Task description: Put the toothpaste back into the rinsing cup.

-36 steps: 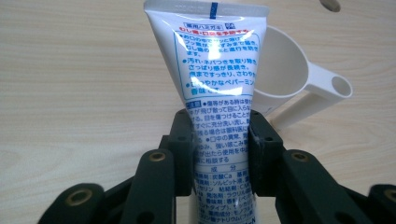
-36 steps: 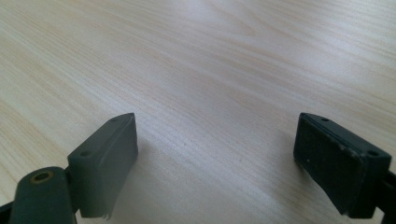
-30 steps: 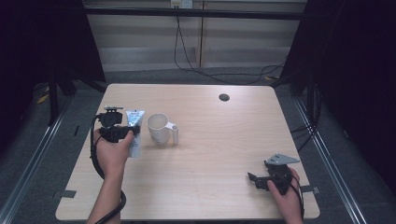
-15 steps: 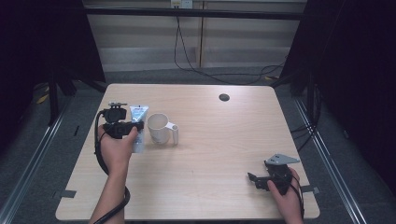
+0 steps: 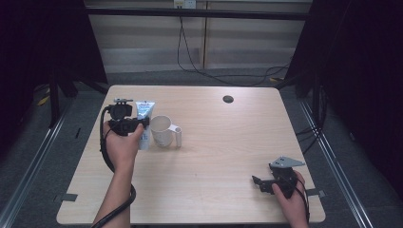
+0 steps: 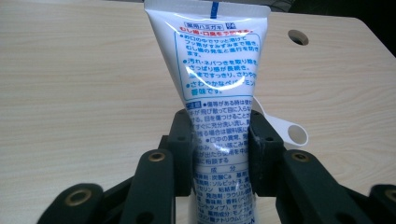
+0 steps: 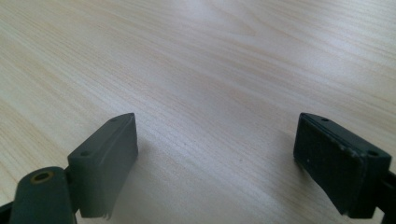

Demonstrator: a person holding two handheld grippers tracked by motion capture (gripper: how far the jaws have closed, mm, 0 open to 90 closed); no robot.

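Pale wood grain covers the counter (image 5: 214,156), which is framed by dark surroundings and a grey floor, with cables hanging along the far wall. A small dark round hole (image 5: 228,99) is seen near the counter's far edge. At the counter's left side, the left tool (image 5: 127,124) is held in a hand (image 5: 121,145), and its jaws are pressed against both sides of a white toothpaste tube (image 6: 215,93). In the left gripper view the tube is seen upright between the jaws, its flat crimped end uppermost and blue and red print facing the camera. Just beside the tube, on its right in the high view, a white mug (image 5: 163,130) is set upright on the counter with its handle turned to the right; part of that handle is visible behind the tube in the left gripper view. Well apart, near the counter's near right corner, the right tool (image 5: 266,183) is held low by the other hand (image 5: 292,202). Its jaws are spread wide, with nothing but bare wood between them in the right gripper view.
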